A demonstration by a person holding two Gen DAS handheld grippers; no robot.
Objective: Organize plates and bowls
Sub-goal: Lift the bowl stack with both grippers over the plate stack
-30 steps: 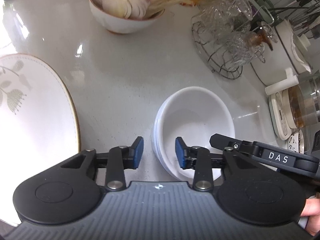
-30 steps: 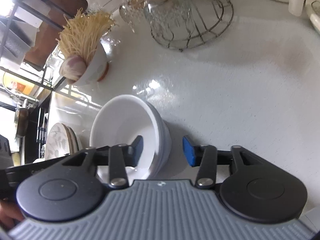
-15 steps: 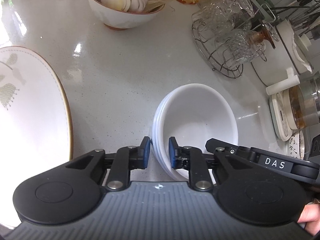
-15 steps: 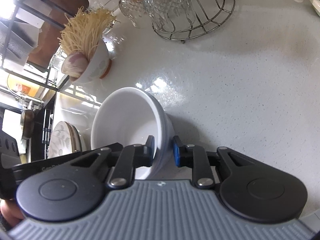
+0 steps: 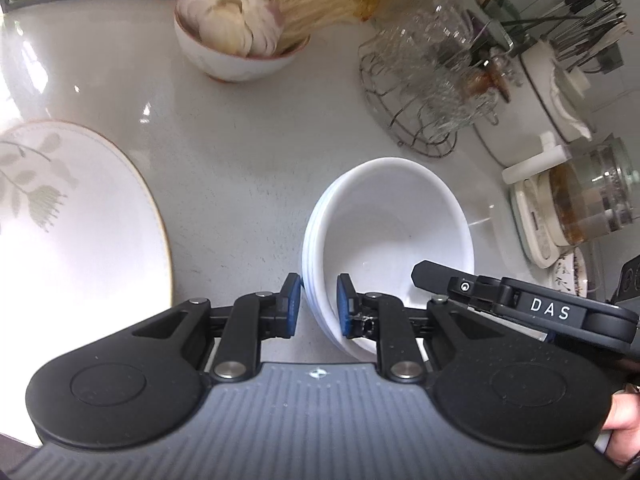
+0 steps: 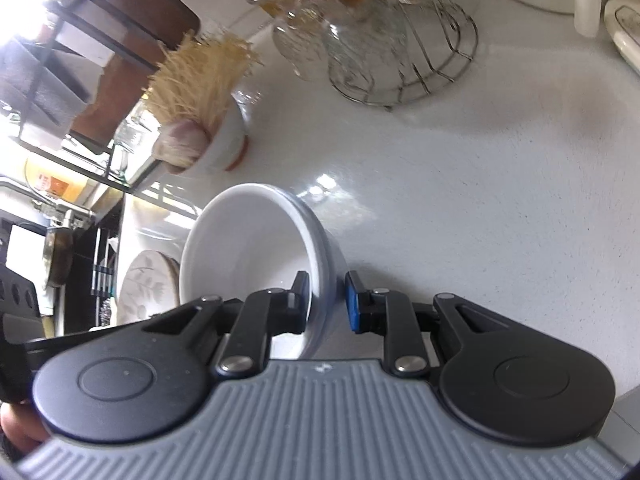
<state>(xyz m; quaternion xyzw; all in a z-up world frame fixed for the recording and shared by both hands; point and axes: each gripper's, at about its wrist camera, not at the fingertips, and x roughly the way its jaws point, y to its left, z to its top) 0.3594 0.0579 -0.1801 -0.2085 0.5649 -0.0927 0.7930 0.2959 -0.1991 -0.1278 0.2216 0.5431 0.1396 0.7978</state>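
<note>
A pale grey kitchen counter (image 5: 248,152) fills both views. On it, in the middle, stands a stack of white bowls (image 5: 392,220), which looks like three nested together. The left gripper (image 5: 316,306) is closed narrow on the stack's left rim, one blue pad inside and one outside. The right gripper (image 6: 328,300) pinches the opposite rim in the same way. One second ago both claws were wide around the rims; now both hold, so I judge that the stack is ready to be lifted with two hands, though I cannot tell if it is already off the counter.

The left view shows a big flower plate (image 5: 80,216) to the left, a bowl of garlic and noodles (image 5: 236,44) and a wire rack of glasses (image 5: 432,80) behind. Only the right view shows the dark shelf (image 6: 92,60) behind the counter
</note>
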